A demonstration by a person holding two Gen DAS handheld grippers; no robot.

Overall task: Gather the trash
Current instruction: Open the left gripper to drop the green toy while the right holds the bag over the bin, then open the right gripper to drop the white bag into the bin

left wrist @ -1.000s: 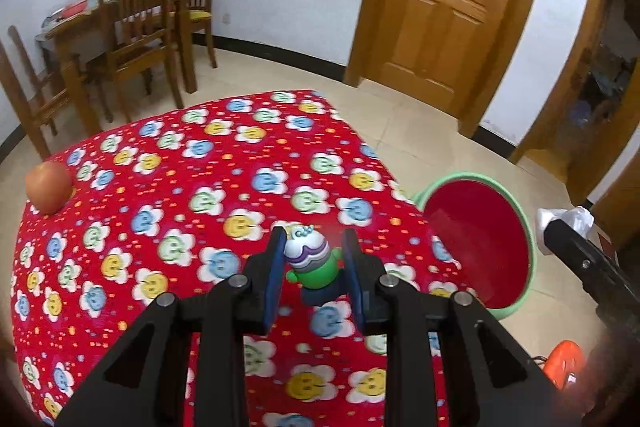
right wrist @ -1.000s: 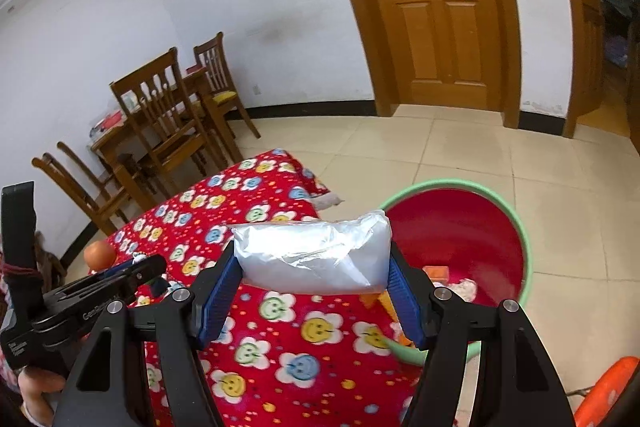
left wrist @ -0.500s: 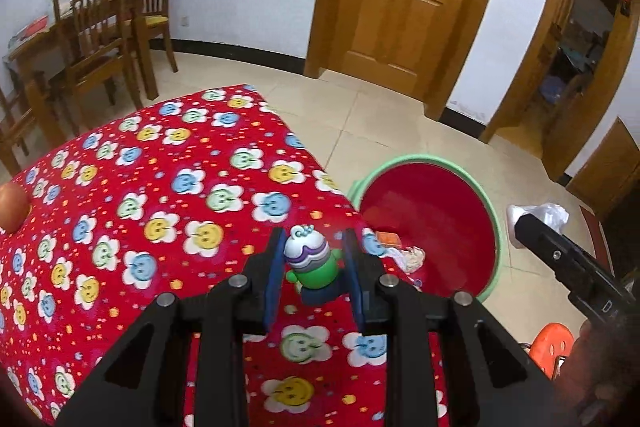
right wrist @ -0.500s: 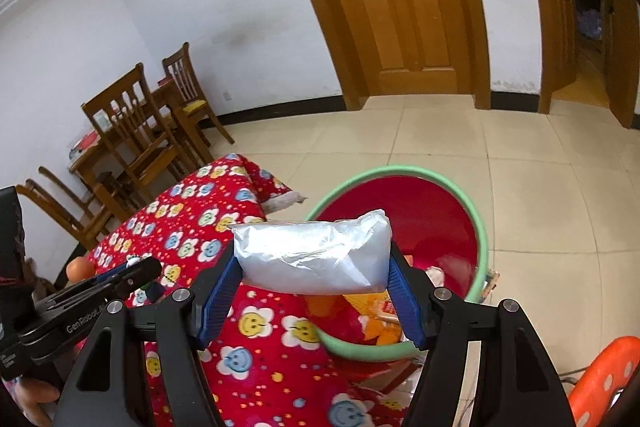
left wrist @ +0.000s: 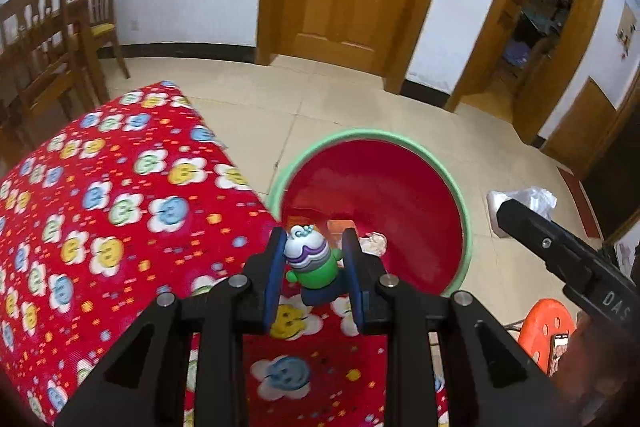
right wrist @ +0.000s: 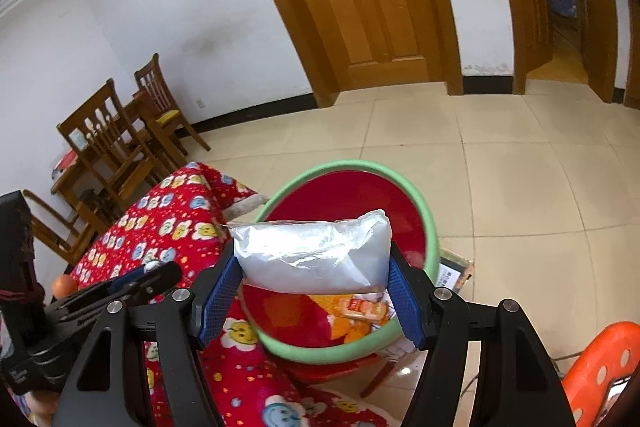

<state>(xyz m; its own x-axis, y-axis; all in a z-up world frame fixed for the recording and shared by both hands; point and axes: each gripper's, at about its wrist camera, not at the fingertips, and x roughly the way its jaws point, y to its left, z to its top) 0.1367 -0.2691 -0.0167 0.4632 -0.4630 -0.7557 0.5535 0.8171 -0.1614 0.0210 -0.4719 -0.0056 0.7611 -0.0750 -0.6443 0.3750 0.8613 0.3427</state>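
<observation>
A: What does each gripper carry?
B: The left gripper [left wrist: 313, 263] pinches a small toy figure [left wrist: 310, 262] at the desk [left wrist: 120, 195] edge; the right gripper [right wrist: 316, 281] clamps a silver bag [right wrist: 314, 253] above the red bin [right wrist: 430, 239].

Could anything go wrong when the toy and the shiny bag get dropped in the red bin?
The left gripper holds the small toy over the tablecloth's edge, so it might land on the table. The right gripper's silver bag is wide and may catch the bin's green rim.
</observation>
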